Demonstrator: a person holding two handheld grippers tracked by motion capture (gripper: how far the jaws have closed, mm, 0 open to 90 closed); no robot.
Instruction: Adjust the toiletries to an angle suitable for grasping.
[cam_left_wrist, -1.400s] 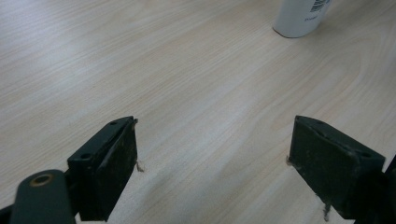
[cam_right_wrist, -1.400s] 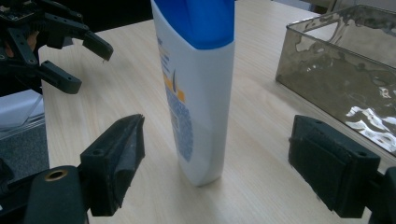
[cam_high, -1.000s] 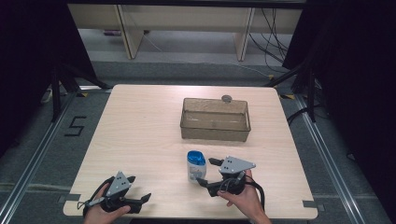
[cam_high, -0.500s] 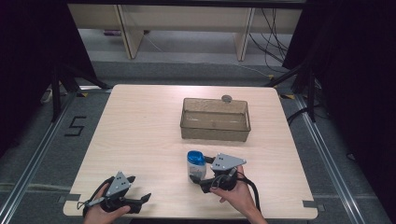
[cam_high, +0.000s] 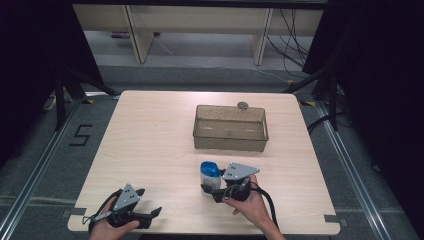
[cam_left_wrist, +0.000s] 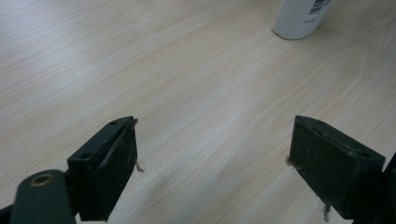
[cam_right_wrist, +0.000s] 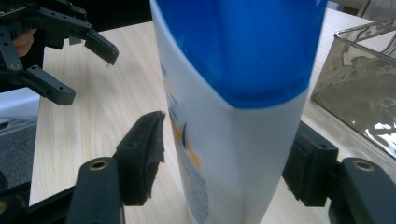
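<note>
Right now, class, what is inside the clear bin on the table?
The clear bin looks empty in the high view: only its glossy floor shows. A small round thing sits behind its far rim, partly covered.

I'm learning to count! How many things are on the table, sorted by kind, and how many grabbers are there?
White plastic bottle with a blue cap: 1
Clear plastic rectangular bin: 1
Small round grey thing behind the bin: 1
Black two-jaw grippers, left gripper and right gripper: 2
Total: 5
</note>
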